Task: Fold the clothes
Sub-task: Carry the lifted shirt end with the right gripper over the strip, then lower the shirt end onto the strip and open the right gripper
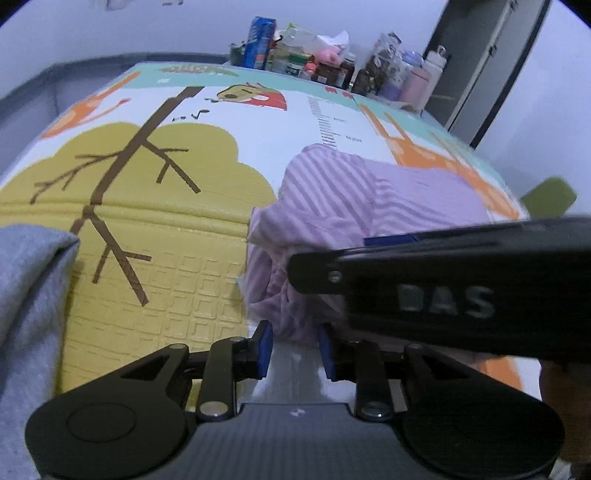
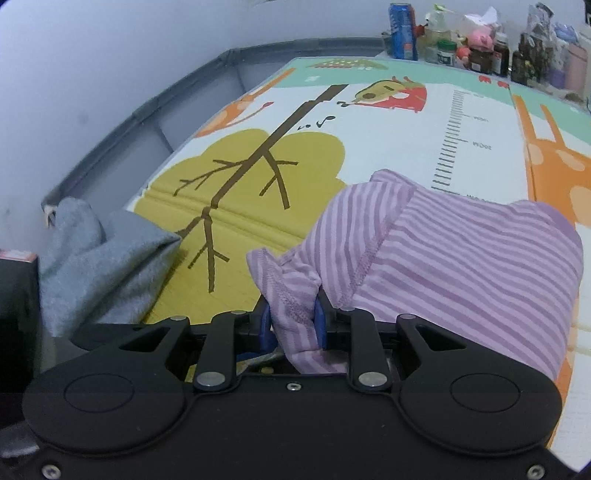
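My right gripper [image 2: 293,317] pinches a hem of the striped purple garment [image 2: 461,266], bunched on the play mat [image 2: 240,206]. My left gripper [image 1: 295,347] stands spread just beside it. Mid-fold, I judge; the left needs an edge next. A grey garment [image 2: 110,266] lies nearby.

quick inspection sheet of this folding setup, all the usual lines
surface: printed play mat, tree and giraffe pattern
job's things: purple striped garment bunched on the mat; grey garment at the mat's left edge
clutter: bottles, jars and a blue can along the far edge
grippers: right hand-held gripper shut on a purple hem; left hand-held gripper open, purple fabric between its fingers
cables: nothing seen
surroundings: plain wall, grey rail, dark door frame
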Tool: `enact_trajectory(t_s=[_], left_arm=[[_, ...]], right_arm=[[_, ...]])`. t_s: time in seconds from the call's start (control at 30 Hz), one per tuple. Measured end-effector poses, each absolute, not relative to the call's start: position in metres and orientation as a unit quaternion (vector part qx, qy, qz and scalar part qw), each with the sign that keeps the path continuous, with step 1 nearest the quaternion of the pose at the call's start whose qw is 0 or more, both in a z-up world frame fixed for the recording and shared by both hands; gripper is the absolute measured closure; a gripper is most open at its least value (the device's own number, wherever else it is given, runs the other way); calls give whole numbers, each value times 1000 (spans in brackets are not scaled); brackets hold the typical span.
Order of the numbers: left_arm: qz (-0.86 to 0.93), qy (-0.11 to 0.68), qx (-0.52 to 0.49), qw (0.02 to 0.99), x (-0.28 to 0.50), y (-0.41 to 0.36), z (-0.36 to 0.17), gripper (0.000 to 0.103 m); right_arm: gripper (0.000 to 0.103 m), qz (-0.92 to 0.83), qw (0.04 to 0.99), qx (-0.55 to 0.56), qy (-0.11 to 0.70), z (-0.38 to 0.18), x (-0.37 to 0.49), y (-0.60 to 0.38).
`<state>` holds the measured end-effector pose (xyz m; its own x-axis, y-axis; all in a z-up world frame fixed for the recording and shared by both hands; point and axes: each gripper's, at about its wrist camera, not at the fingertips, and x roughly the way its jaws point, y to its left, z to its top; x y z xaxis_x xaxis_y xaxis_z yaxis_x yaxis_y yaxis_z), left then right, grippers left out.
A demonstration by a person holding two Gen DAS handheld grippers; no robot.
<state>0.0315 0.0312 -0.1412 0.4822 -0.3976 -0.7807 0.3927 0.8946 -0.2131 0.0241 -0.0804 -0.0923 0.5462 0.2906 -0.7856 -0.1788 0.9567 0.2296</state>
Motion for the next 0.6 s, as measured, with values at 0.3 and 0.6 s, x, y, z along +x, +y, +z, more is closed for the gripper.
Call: enact_trajectory(t_s=[0.3, 0.6], left_arm=[[-204, 437, 41, 875, 18, 31, -118, 65], [-190, 416, 46, 888, 3, 36, -81, 64]], right_arm=[[62, 145, 848, 177, 479, -77, 37, -110], [57, 130, 849, 293, 420, -38, 24, -184]])
